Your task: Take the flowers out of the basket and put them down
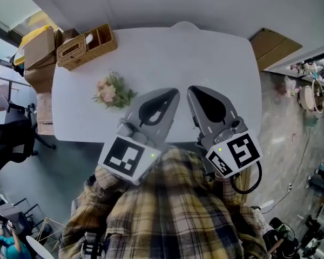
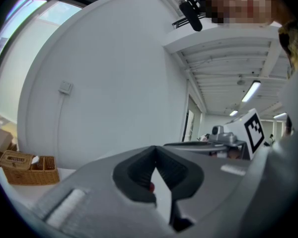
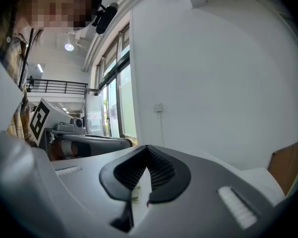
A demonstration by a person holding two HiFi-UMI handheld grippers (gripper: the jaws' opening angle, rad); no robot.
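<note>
- Flowers (image 1: 113, 92) are out of the wicker basket (image 1: 86, 46) and lying on their side on the white tabletop (image 1: 205, 63), a small pink-and-cream bunch with green leaves, clear of the basket and nearer the person's edge.
- Basket sits at the far left corner of the tabletop. No blooms show in its compartments; one holds something pale that I can't identify.
- Left tool (image 1: 175, 93) is closed, jaw tips meeting with nothing between them, confirmed in the left gripper view. It is held level over the near edge, in front of the person's plaid shirt (image 1: 167, 209).
- Right tool (image 1: 191, 90) is closed as well, tips together and empty, just beside the left one. Neither touches the flowers, which lie off to the left of both.
- Judging by the layout, the job looks finished: flowers removed, set down and released. I see nothing left to do beyond pulling back.
- On writing, there is very little to report. Each tool carries a marker cube (image 1: 128, 158) with black-and-white square patterns, which are codes and not words.
- Cardboard boxes (image 1: 39, 50) stand beside the tabletop on the left, with no print I can read.
- No brand or label is legible anywhere, including on the basket.
</note>
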